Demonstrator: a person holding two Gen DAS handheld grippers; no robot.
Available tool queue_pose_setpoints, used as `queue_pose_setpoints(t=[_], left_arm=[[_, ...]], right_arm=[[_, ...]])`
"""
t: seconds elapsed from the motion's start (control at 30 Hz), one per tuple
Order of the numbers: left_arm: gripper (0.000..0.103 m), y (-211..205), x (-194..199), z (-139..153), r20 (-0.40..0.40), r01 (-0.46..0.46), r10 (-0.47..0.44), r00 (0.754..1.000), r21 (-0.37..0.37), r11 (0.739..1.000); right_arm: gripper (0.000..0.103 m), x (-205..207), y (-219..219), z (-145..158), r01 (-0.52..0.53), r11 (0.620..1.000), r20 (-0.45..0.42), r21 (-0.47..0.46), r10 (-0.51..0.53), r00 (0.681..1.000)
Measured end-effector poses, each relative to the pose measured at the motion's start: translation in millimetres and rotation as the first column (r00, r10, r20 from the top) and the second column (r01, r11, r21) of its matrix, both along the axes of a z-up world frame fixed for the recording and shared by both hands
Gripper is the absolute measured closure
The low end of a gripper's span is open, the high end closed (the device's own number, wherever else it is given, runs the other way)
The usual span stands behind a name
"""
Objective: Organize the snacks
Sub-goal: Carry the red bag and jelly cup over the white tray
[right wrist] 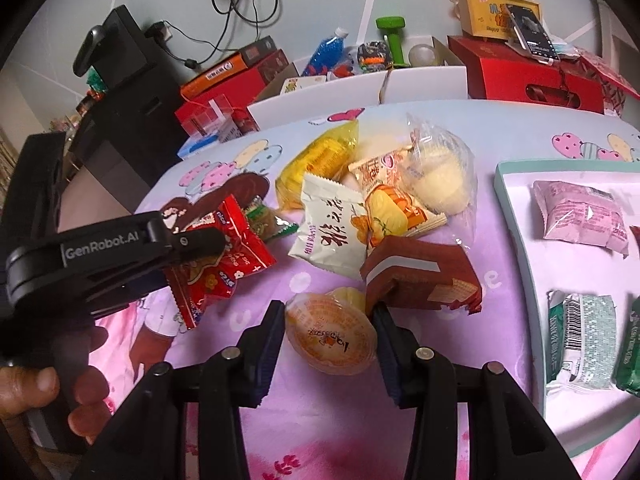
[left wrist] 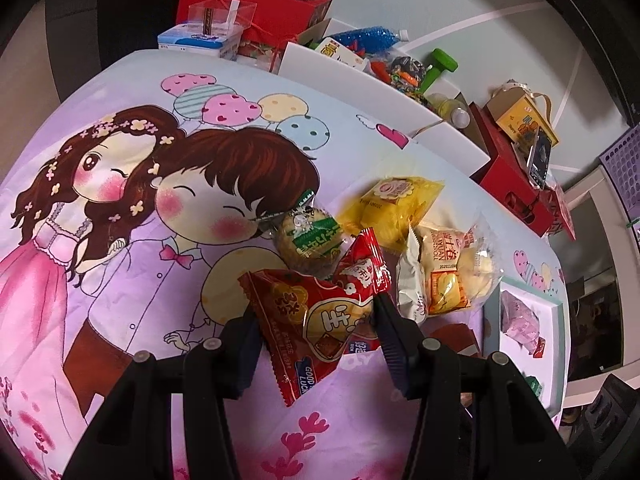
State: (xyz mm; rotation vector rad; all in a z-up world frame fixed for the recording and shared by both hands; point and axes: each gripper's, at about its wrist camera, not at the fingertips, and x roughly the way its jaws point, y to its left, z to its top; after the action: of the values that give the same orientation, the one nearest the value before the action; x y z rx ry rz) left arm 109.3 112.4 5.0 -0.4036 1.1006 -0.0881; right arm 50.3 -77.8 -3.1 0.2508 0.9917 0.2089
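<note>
Snacks lay partly sorted at inspection. The tray (right wrist: 516, 216), at the right of the counter (right wrist: 320, 420), already carried a pink packet (right wrist: 580, 216) and green-and-white packets (right wrist: 584, 340) in separate spots. A loose pile remained beside it on the cartoon-printed cloth: a yellow packet (right wrist: 320, 160), a white packet (right wrist: 328, 236), a clear bag of pale buns (right wrist: 436, 176) and a brown wafer box (right wrist: 424, 276).

The left tongs (left wrist: 316, 320) were clamped on a red packet (left wrist: 316, 312), which appeared clear of the cloth. The right tongs (right wrist: 330, 336) were clamped on an orange jelly cup (right wrist: 332, 336), pads pressing both sides.

In my judgement the work stood roughly halfway: two items were in hand and not yet placed, and at least five more awaited sorting, including a green-labelled cake (left wrist: 308, 240) in the pile.
</note>
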Motion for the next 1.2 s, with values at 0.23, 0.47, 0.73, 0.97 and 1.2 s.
queue_pose_setpoints(t=[0.23,0.47,0.73,0.97,1.2], left_arm=[[0.048,1.6,-4.0,11.2,0.032,-0.005,0.005,0.999,0.002,1.000],[0.048,1.9,-5.1,14.6,0.044,-0.005,0.005,0.999,0.007,1.000],[0.048,-2.4,-6.9,19.9,0.060,0.005,-0.006,0.998,0.017,1.000],[0.048,-25.0,-9.5,35.8,0.109,0.064,-0.065,0.992,0.016,0.998],[0.048,-64.1,-12.5,45.8,0.133,0.160,-0.162,0.978,0.027,0.987]], right_arm=[[0.057,-6.3,-0.5,13.1,-0.011,1.000,0.034,0.018,0.010,0.999],[0.057,-12.1,3.6,26.2,-0.027,1.000,0.077,0.011,0.026,0.997],[0.057,-9.7,-7.6,26.2,0.002,1.000,0.072,0.027,-0.004,0.997],[0.057,-6.5,-45.4,30.4,0.113,0.993,0.070,0.031,-0.115,0.991],[0.057,-9.0,-107.0,36.3,0.273,0.961,0.071,0.046,-0.276,0.959]])
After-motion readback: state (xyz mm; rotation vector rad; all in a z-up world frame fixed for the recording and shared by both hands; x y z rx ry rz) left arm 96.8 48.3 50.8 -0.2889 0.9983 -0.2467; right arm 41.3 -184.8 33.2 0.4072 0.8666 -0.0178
